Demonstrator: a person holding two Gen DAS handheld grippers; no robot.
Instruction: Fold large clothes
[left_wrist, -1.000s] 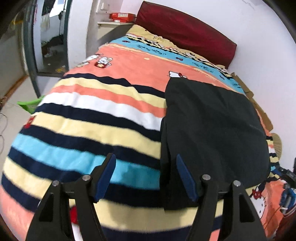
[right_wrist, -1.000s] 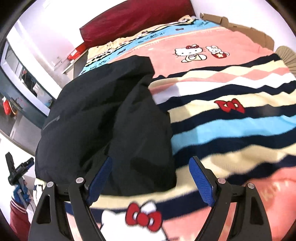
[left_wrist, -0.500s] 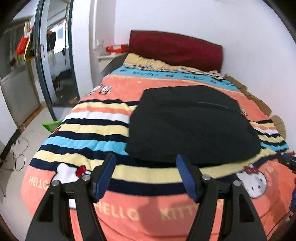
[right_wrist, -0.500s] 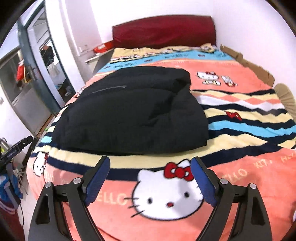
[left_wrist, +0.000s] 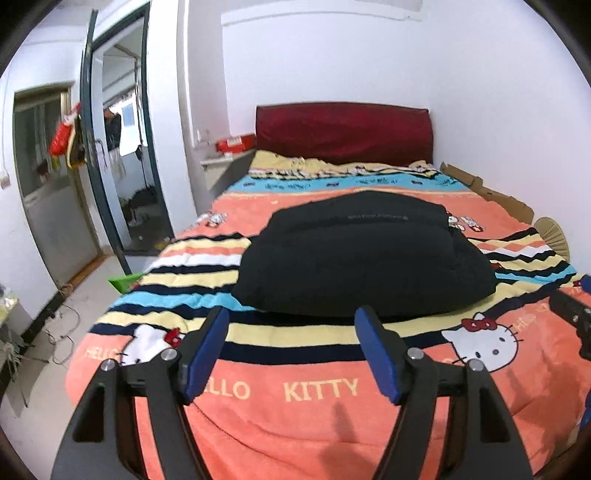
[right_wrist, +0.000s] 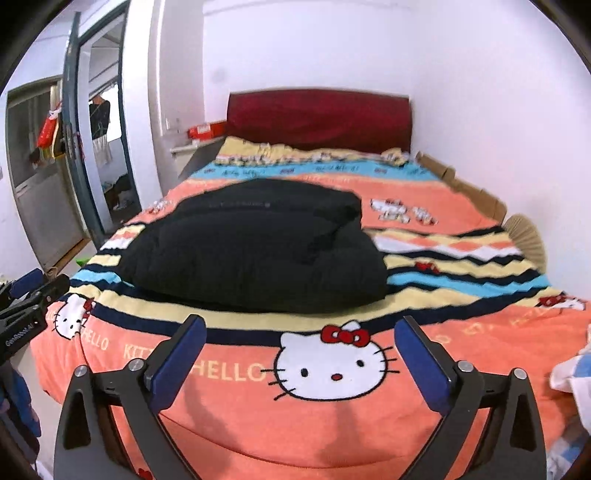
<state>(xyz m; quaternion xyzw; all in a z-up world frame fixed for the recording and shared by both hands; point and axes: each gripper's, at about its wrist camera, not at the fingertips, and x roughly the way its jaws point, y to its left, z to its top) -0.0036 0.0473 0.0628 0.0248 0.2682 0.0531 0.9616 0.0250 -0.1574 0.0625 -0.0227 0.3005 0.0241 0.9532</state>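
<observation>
A black padded garment (left_wrist: 364, 254) lies folded into a thick bundle on the striped Hello Kitty blanket (left_wrist: 317, 391), in the middle of the bed; it also shows in the right wrist view (right_wrist: 255, 247). My left gripper (left_wrist: 291, 350) is open and empty, held off the foot of the bed, well short of the garment. My right gripper (right_wrist: 297, 358) is open and empty, also back from the bed's foot. The right gripper's side shows at the right edge of the left wrist view (left_wrist: 572, 317), and the left gripper at the left edge of the right wrist view (right_wrist: 26, 306).
A dark red headboard (left_wrist: 343, 133) stands against the white wall. A bedside shelf with a red box (left_wrist: 234, 144) is at the bed's far left. An open doorway (left_wrist: 122, 158) and bare floor (left_wrist: 48, 369) lie left. Cardboard (left_wrist: 491, 195) lines the bed's right side.
Both grippers have pulled back and up from right over the garment to beyond the foot of the bed. The garment lies where it was, folded; both grippers stay open.
</observation>
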